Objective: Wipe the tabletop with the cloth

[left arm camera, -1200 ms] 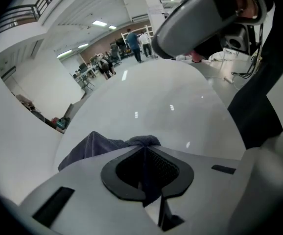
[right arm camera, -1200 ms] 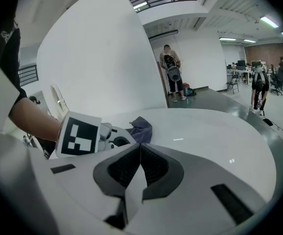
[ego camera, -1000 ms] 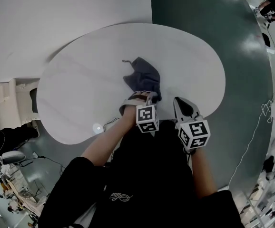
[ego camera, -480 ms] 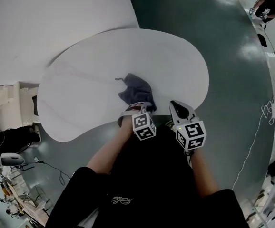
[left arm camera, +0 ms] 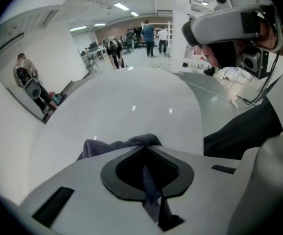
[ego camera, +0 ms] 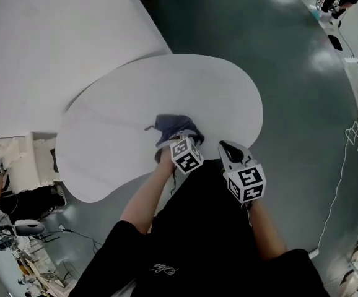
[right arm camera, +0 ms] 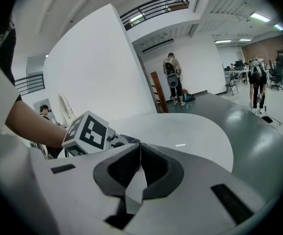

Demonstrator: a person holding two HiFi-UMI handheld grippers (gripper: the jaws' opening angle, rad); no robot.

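While the right tongs (ego camera: 227, 147) hang shut and empty just off the counter's near edge at 5 o'clock, the left tongs (ego camera: 180, 136) stay clamped on a fold of the dark cloth (ego camera: 168, 124). The cloth has been dragged from mid-counter toward 6 o'clock and bunched tighter. That reads as one wiping stroke ending, and the far half probably remains undone. The cloth looks soft, knitted and limp. The counter (ego camera: 197, 85) is a smooth, glossy, white, rounded slab.
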